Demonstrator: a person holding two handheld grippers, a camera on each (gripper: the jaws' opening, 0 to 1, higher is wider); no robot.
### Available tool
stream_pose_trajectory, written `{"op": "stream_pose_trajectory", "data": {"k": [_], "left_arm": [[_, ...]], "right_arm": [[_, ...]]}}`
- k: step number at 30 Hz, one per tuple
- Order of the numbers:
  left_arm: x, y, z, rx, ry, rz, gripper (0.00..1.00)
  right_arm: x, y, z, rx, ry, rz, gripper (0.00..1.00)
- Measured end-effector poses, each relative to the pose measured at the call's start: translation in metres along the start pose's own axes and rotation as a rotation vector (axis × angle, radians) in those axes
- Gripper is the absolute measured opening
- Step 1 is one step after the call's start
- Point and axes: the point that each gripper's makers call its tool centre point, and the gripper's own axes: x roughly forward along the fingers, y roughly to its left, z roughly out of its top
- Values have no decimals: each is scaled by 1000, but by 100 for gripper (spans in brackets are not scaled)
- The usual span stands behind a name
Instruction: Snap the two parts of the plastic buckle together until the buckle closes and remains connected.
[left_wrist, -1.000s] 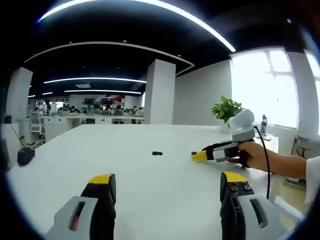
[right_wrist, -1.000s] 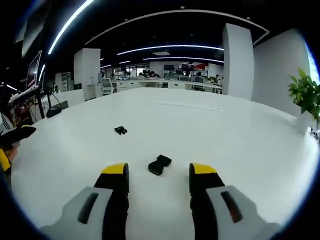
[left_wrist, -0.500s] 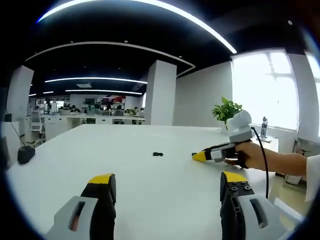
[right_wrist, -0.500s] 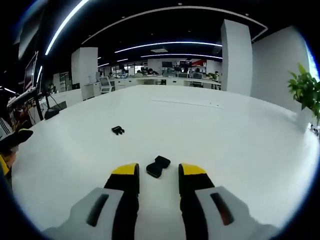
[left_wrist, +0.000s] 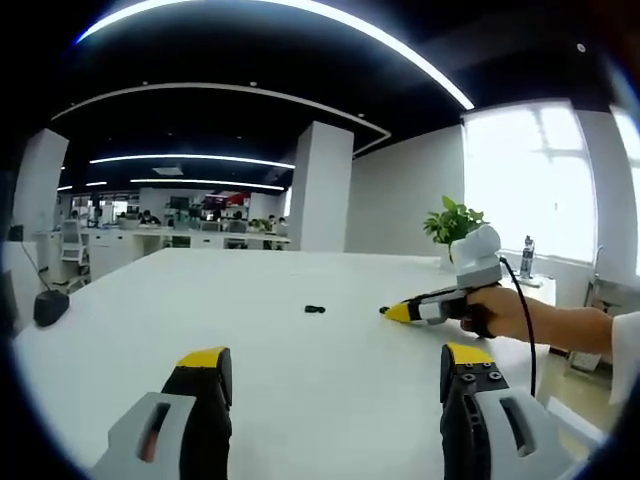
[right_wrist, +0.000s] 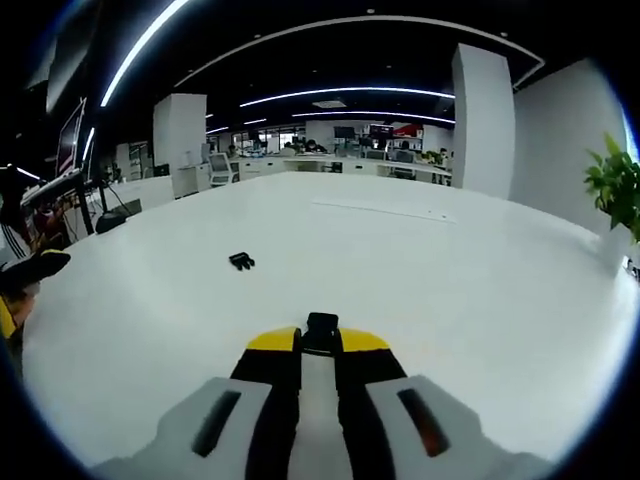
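Since a second ago the right claw (right_wrist: 319, 341) closes from wide apart onto the near buckle half (right_wrist: 321, 330) on the white counter (right_wrist: 480, 290); left claw (left_wrist: 335, 365) gapes empty. Pronged buckle half (right_wrist: 241, 261) lies well apart; a tip-only pinch risks twisting

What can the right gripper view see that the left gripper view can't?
The right gripper view sees its own tool pinching one black buckle piece, right up close. The left gripper view sees its own tool wide open with nothing in it, a hand holding the other tool, and a bright window. Both see the white table, the small buckle piece lying on it and a potted plant.
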Motion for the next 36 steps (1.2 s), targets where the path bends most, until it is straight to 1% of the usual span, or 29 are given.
{"op": "stream_pose_trajectory", "data": {"k": [5, 8, 10, 11, 12, 13, 15, 16, 17, 18, 19, 20, 21, 22, 23, 24, 25, 26, 28, 29, 31, 33, 35, 36], "left_arm": [[1, 0, 0, 1, 3, 0, 87], [2, -3, 1, 11, 3, -2, 87], [2, -4, 2, 12, 2, -6, 87], [3, -6, 4, 8, -2, -6, 87], [4, -7, 5, 7, -7, -5, 87], [4, -9, 7, 7, -15, -7, 87], [5, -12, 8, 10, -19, -11, 87], [5, -13, 9, 12, -20, -14, 87], [6, -14, 8, 15, -19, -14, 87], [6, -14, 8, 18, -17, -15, 87], [7, -15, 7, 19, -15, -16, 87], [7, -15, 6, 21, -11, -19, 87], [7, -15, 6, 20, -9, -20, 87], [7, -15, 5, 20, -8, -20, 87], [7, -15, 5, 20, -8, -19, 87], [7, -15, 5, 19, -9, -18, 87], [6, -14, 5, 18, -10, -17, 87], [6, -14, 6, 18, -11, -16, 87], [6, -13, 5, 20, -9, -13, 87], [6, -12, 5, 21, -8, -12, 87], [6, -12, 5, 20, -6, -13, 87], [7, -13, 4, 19, -4, -15, 87], [7, -13, 4, 20, -2, -15, 87], [6, -13, 4, 21, -2, -14, 87]], "right_arm": [[-2, 2, 0, 3, -13, 43, 12], [-8, 2, 1, -15, -28, 60, 12], [-7, -2, 3, -9, -31, 69, 12], [-10, -4, 5, -14, -50, 77, 12], [-12, -7, 5, -33, -58, 65, 12], [-14, -7, 4, -48, -55, 68, 12], [-16, -7, 3, -45, -53, 90, 12], [-18, -7, 2, -34, -48, 105, 12], [-17, -10, 1, -38, -35, 160, 12], [-17, -7, 1, -29, -28, 192, 12], [-17, -6, 1, -22, -29, 204, 12], [-18, 0, -2, 9, -8, 272, 12], [-16, 1, -2, 15, 5, 303, 12], [-15, -2, 1, 33, -11, 320, 12], [-13, -3, 5, 29, -31, 343, 12], [-13, 1, 4, 12, -25, 383, 12], [-14, 0, 0, 34, 5, 414, 12], [-12, -5, 3, 70, -7, 399, 12], [-11, -3, 4, 53, -12, 442, 12], [-10, -4, 4, 53, -12, 443, 12], [-11, 0, 3, 3, -6, 467, 12], [-9, -1, 4, -30, -2, 462, 12], [-7, 0, 4, -70, 6, 471, 12], [-6, 0, 4, -74, 6, 474, 12]]}}
